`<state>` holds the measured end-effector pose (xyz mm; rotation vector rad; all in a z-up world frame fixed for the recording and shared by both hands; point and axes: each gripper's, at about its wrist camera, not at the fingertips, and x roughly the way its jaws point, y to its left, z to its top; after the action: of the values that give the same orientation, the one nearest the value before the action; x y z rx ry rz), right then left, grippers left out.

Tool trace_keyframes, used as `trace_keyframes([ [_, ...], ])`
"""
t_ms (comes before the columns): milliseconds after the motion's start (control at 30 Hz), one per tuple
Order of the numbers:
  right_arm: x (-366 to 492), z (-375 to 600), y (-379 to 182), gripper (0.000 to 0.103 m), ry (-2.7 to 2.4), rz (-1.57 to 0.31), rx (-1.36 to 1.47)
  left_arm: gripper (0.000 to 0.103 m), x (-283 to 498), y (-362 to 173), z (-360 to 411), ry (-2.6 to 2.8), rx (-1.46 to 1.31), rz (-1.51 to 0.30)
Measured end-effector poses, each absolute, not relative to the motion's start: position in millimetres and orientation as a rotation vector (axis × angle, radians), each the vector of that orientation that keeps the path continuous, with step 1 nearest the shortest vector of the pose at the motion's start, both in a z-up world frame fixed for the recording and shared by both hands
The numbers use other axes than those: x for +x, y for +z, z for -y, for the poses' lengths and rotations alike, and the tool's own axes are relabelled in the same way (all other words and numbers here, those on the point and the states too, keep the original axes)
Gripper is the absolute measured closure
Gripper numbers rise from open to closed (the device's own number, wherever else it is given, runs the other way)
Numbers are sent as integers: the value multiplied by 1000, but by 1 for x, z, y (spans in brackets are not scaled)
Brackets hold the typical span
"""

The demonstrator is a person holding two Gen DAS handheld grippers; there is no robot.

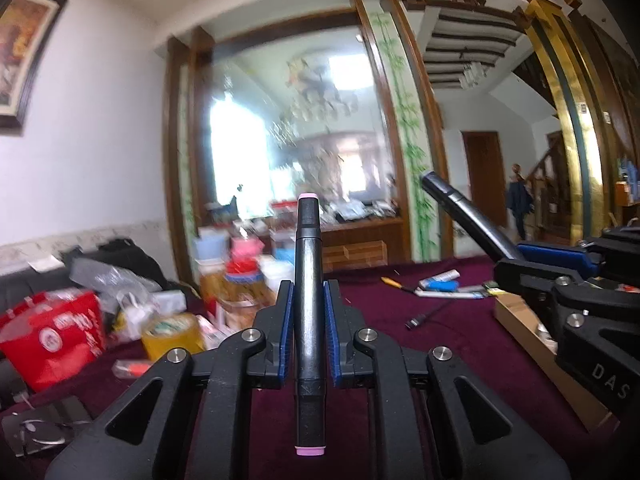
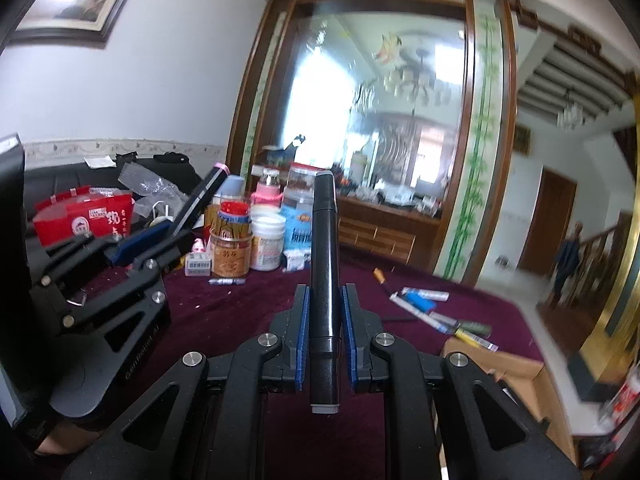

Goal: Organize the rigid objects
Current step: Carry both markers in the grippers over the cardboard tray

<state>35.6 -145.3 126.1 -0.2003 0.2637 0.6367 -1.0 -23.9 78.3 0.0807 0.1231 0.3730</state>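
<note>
My left gripper [image 1: 309, 292] is shut on a black marker with pink end caps [image 1: 308, 280], held upright above the maroon tablecloth [image 1: 440, 340]. My right gripper [image 2: 325, 300] is shut on a black marker with grey end caps [image 2: 325, 264], also upright. Each gripper shows in the other's view: the right one [image 1: 516, 256] at the right with its marker [image 1: 460, 208], the left one [image 2: 160, 240] at the left with its marker [image 2: 200, 196]. Several loose pens and markers [image 2: 432, 308] lie on the cloth ahead; they also show in the left wrist view [image 1: 444, 284].
An open cardboard box [image 2: 516, 372] sits on the right of the table, seen too in the left wrist view [image 1: 532, 344]. Jars and bottles [image 2: 248, 236] crowd the far left. A red bag [image 1: 52, 336] and a tape roll [image 1: 172, 330] lie left. A large mirror stands behind.
</note>
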Motion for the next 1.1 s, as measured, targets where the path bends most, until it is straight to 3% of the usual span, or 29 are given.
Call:
trace_keyframes([
  [633,125,301,118,90,463,-597,75,91,63,105,95,-72,-76,-543],
  [1100,167,378,89,91,315,-761,180,91,154,49,209,-308,-213,-908],
])
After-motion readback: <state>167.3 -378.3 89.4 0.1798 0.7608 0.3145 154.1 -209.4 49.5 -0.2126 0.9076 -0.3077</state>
